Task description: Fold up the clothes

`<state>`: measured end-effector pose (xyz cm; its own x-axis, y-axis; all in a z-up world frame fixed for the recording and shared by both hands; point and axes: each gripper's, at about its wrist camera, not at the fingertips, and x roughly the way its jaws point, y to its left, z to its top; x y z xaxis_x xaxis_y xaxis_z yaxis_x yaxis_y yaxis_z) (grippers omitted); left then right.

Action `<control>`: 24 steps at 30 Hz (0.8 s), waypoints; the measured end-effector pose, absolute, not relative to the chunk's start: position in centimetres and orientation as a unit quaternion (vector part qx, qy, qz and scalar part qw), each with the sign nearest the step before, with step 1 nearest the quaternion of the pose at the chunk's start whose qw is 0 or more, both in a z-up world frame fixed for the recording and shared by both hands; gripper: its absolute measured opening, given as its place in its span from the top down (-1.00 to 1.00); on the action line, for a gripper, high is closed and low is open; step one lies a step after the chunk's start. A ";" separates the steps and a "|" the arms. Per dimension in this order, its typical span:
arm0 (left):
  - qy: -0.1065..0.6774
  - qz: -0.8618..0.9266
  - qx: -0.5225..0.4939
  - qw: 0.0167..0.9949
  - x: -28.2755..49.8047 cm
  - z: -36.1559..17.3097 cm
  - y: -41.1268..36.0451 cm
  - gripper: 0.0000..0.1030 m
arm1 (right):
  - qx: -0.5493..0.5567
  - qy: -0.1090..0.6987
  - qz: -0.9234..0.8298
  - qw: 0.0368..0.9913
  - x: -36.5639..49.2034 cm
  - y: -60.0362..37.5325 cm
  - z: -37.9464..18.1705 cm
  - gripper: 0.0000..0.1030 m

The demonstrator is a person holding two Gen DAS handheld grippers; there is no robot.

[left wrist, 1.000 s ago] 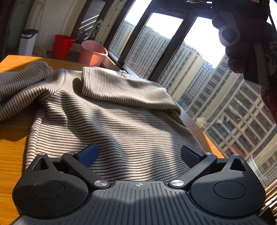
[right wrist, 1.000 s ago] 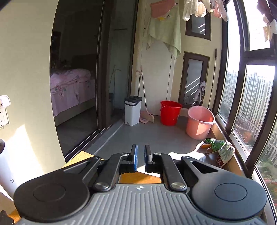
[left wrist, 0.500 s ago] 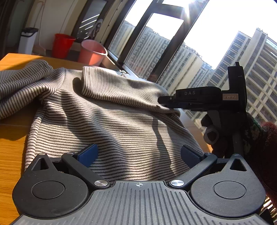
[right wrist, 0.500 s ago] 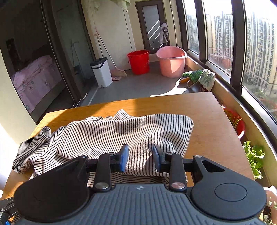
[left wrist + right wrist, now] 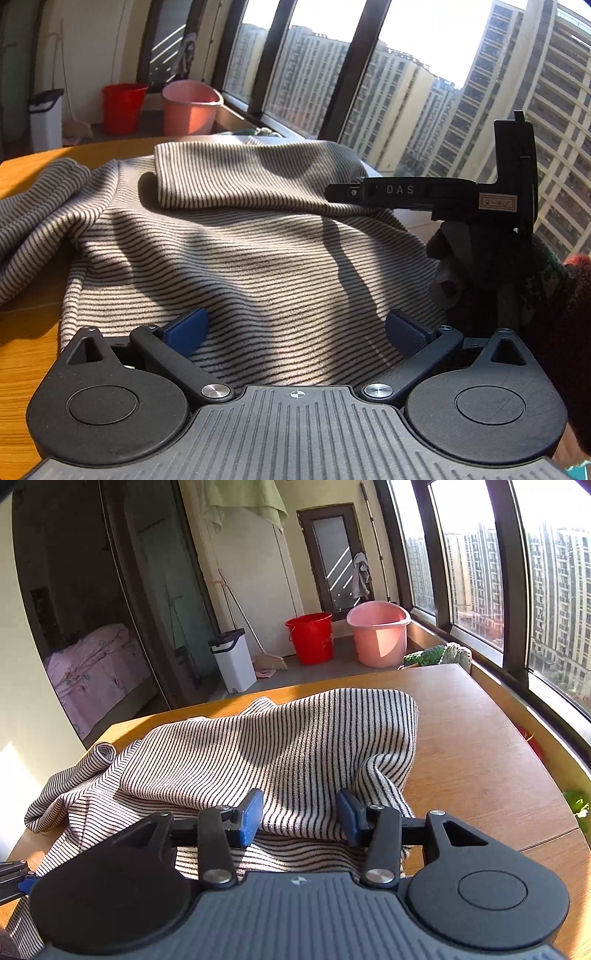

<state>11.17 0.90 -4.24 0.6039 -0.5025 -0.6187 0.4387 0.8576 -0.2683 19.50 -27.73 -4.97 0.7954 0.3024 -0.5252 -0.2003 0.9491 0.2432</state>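
A striped top (image 5: 229, 251) lies spread and partly folded on a wooden table (image 5: 480, 746) beside sunlit windows (image 5: 554, 590). From the left, the left gripper (image 5: 295, 328) hovers low over the near hem, its blue fingers (image 5: 186, 328) wide apart with nothing between them. To its right, the right gripper (image 5: 300, 818) points at the folded edge, its jaws opening, a ridge of striped cloth sitting between the pads without being pinched. Beyond the table stand a red bucket (image 5: 310, 637) and a pink tub (image 5: 378, 633).
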 end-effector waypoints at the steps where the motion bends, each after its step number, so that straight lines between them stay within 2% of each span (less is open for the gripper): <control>1: 0.362 -0.260 -0.044 0.894 11.5 -3.9 0.8 -1.00 | 0.089 0.286 0.135 0.945 19.3 -27.6 -4.9 0.05; 8: 0.321 -0.175 -0.108 0.925 17.8 0.0 2.0 -0.97 | 0.104 0.254 0.134 0.952 18.2 -28.0 -4.9 -0.03; 15: 0.366 -0.127 -0.085 0.918 23.4 -1.7 0.8 -0.95 | 0.114 0.228 0.128 0.958 17.8 -28.2 -4.7 -0.20; 18: 0.377 -0.117 -0.077 0.915 23.7 -3.0 0.2 -0.71 | 0.120 0.225 0.129 0.958 17.7 -28.5 -4.7 -0.22; 21: 0.358 -0.095 -0.021 0.929 22.9 -3.5 -1.0 -0.60 | 0.128 0.220 0.132 0.958 17.6 -28.8 -4.7 -0.27; 23: 0.339 -0.087 0.018 0.936 22.3 -3.5 -1.7 -0.37 | 0.138 0.212 0.133 0.958 17.5 -29.1 -4.8 -0.33; 24: 0.330 -0.086 0.033 0.940 22.0 -3.5 -2.0 -0.09 | 0.144 0.207 0.133 0.958 17.4 -29.3 -4.8 -0.35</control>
<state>22.03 -2.03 -3.48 0.7676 -0.1397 -0.6256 0.1831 0.9831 0.0052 17.40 -29.32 -4.79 0.8788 0.3141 -0.3593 -0.1946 0.9233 0.3310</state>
